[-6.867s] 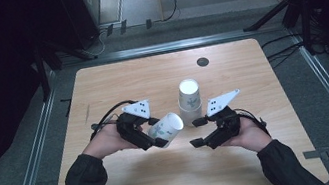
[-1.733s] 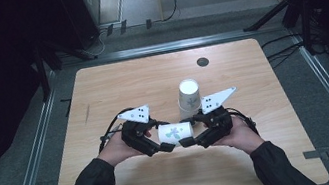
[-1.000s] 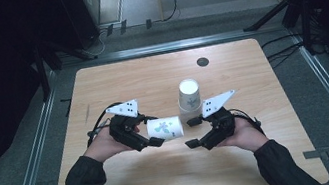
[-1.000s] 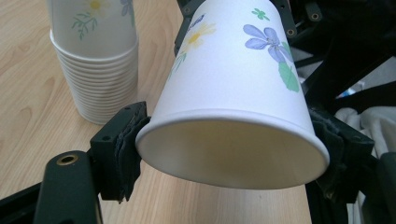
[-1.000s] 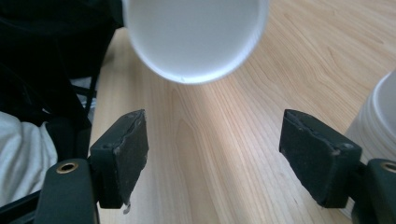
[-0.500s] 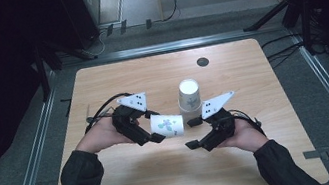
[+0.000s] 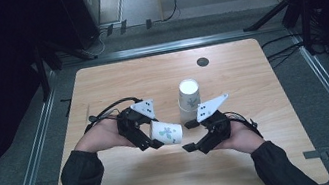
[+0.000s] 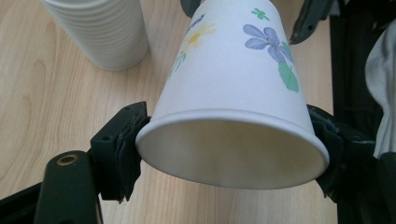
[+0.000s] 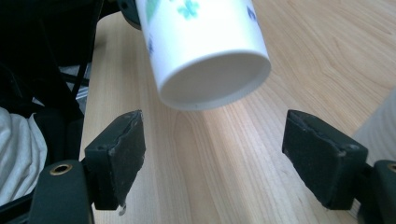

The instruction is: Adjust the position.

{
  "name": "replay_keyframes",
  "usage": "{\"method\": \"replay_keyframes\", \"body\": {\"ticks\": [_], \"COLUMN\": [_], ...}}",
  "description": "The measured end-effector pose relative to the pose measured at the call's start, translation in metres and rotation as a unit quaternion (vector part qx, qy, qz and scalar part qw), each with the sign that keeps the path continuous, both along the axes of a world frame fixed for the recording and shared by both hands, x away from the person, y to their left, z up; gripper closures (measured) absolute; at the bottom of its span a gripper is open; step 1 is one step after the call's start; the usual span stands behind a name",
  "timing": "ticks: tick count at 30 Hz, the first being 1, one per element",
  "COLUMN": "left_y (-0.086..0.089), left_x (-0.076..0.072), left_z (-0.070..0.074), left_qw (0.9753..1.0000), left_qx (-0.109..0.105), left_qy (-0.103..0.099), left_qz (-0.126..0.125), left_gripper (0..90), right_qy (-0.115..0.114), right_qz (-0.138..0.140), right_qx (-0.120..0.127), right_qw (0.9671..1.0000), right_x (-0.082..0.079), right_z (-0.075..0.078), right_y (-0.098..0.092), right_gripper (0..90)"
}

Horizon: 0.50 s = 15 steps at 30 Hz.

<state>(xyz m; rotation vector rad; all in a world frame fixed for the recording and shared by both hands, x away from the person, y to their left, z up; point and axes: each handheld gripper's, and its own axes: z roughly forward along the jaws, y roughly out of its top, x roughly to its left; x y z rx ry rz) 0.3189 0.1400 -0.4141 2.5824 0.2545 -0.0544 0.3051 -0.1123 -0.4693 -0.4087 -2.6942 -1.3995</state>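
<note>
Here, smooth conical paper cup (image 8: 233, 93)

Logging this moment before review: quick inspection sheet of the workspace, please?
Surface: wooden table, bare wood, dark round grommet near the far edge.
Job's things: flowered paper cup held on its side above the table; stack of white cups upright behind it.
Clutter: nothing seen.
Grippers: left claw shut on the flowered paper cup near its rim, pads pressing both sides; right claw open, jaws apart, facing the cup's base without touching it.
Cables: black cable loops from the left claw; more cables on the floor at right.
Surroundings: grey floor, metal rail, dark stands.
</note>
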Motion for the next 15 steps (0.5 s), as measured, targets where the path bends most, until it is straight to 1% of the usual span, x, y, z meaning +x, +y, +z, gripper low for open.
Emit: {"method": "replay_keyframes", "body": {"ticks": [1,3,4,6,9,11,14,15], "left_y": [-0.002,-0.003,-0.006,-0.010,-0.018,-0.021,-0.027,-0.028], "left_x": [-0.001,-0.001,-0.001,-0.001,-0.002,-0.002,-0.002,-0.003], "left_z": [-0.001,-0.001,-0.003,-0.003,-0.002,-0.001,0.000,0.000], "left_qw": [1.0000,0.9999,0.9997,0.9995,0.9985,0.9980,0.9971,0.9964], "left_qx": [0.009,0.013,0.022,0.029,0.049,0.058,0.072,0.079], "left_qy": [-0.002,-0.001,-0.001,0.004,0.004,0.004,0.000,-0.006], "left_qz": [-0.001,-0.003,-0.007,-0.011,-0.024,-0.024,-0.027,-0.030], "left_gripper": [21.9,21.9,22.0,22.0,22.0,22.0,22.1,22.1], "right_qy": [0.000,0.000,-0.003,-0.002,-0.003,-0.004,-0.006,-0.007], "right_qz": [0.002,0.005,0.007,0.008,0.012,0.013,0.015,0.016], "right_qx": [0.001,0.000,-0.001,0.000,0.003,0.004,0.003,0.001], "right_qw": [1.0000,1.0000,1.0000,1.0000,0.9999,0.9999,0.9999,0.9999], "right_x": [-0.001,-0.001,-0.001,-0.001,-0.001,-0.001,-0.002,-0.002], "right_z": [0.000,-0.001,-0.001,-0.002,-0.002,-0.002,-0.002,-0.003], "right_y": [0.001,0.004,0.006,0.008,0.011,0.013,0.015,0.016], "right_gripper": [21.7,21.8,21.7,21.8,21.9,22.0,22.0,22.0]}}
